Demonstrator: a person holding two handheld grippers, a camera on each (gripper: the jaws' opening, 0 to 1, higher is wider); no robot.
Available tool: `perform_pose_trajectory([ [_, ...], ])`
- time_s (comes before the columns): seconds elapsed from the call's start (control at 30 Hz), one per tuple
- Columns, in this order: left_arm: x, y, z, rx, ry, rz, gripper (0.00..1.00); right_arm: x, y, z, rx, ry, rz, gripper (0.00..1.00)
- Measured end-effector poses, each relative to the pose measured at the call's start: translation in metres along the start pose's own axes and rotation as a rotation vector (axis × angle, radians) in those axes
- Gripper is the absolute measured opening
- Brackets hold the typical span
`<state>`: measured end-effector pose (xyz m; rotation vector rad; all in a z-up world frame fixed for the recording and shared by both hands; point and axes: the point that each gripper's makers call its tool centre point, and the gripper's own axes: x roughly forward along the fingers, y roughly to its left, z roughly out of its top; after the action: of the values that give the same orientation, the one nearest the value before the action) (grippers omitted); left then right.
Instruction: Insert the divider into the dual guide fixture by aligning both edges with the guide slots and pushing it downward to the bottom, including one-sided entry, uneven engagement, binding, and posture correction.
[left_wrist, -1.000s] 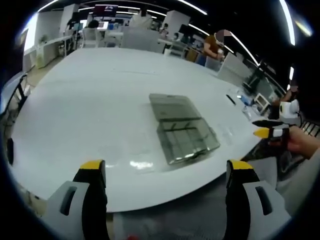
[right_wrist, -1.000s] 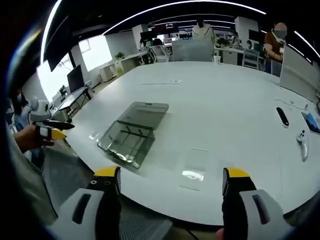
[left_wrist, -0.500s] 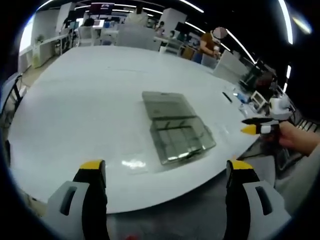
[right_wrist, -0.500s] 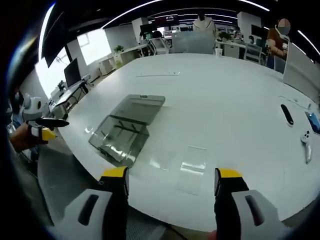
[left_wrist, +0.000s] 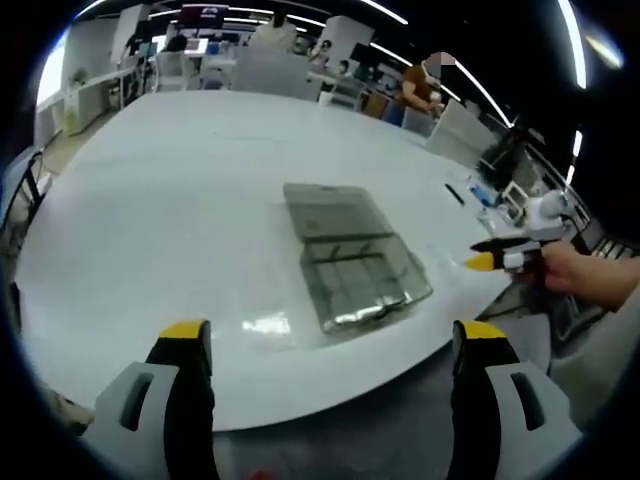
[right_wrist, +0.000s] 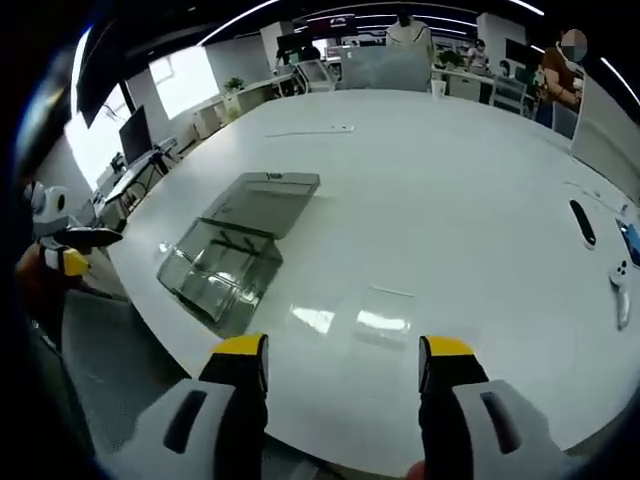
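Clear fixture (left_wrist: 352, 265) (right_wrist: 232, 245) lies on table (left_wrist: 180, 200), ahead of both open, empty tongs (left_wrist: 335, 345) (right_wrist: 340, 360).

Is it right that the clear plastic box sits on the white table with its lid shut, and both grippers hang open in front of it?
Not quite. The lid is open, lying back flat behind the clear plastic box on the white table, as the right gripper view shows. The rest holds: the right gripper and left gripper are both open.
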<state>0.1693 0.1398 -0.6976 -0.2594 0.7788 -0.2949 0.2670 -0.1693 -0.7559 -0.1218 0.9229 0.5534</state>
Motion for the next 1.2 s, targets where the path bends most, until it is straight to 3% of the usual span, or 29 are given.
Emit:
perform_pose_trajectory([
  [1.2, 0.006, -0.004, -0.006, -0.010, 0.028, 0.003, 0.98, 0.042, -0.022, -0.021, 0.017, 0.130, -0.045, 0.43],
])
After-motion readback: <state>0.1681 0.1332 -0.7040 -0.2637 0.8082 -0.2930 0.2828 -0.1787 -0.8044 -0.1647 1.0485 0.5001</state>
